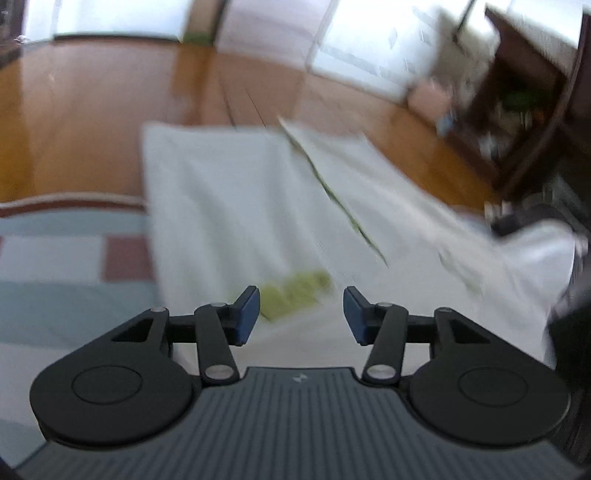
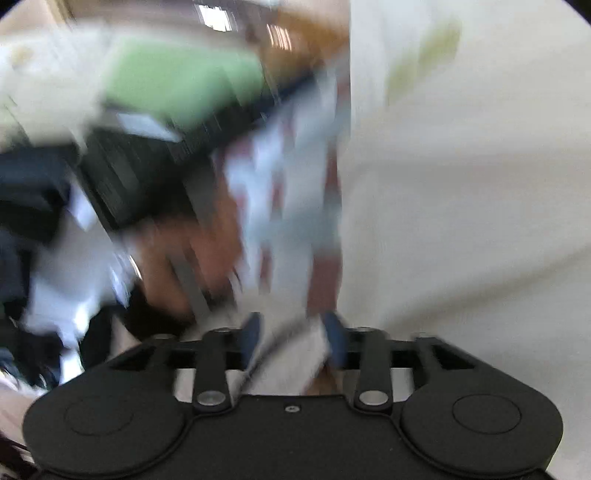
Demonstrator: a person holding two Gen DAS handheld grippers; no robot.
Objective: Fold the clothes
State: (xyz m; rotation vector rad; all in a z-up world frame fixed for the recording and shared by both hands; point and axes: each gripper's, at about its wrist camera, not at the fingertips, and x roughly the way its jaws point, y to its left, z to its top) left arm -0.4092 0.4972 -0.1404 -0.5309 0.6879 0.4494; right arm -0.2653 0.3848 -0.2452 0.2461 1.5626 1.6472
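Blue pads on the left tongs [image 1: 301, 314] stand clearly apart, nothing pinched between them; they hang just over the white garment [image 1: 236, 199]. That garment lies spread flat, partly on a checked rug [image 1: 66, 266] of pale blue, white and dull red squares, partly on the wooden floor [image 1: 92, 110]. A green printed patch [image 1: 295, 295] on the cloth sits right ahead of the left pads, and a thin green-edged seam or fold line [image 1: 332, 192] runs diagonally away across the fabric. Right tongs [image 2: 293, 336]: jaws parted, with a strip of white cloth [image 2: 291, 354] lying in the gap; frame is too motion-blurred to tell whether the pads actually press on it. To the right of those tongs the same pale fabric [image 2: 461, 203] fills the view, with a faint green mark near the top. Left of them, a smeared hand [image 2: 184, 258] and a dark striped shape, too blurred to identify. Farther out, a dark wooden cabinet [image 1: 524, 96] stands at the far right of the floor, bright windows [image 1: 110, 14] behind it all.
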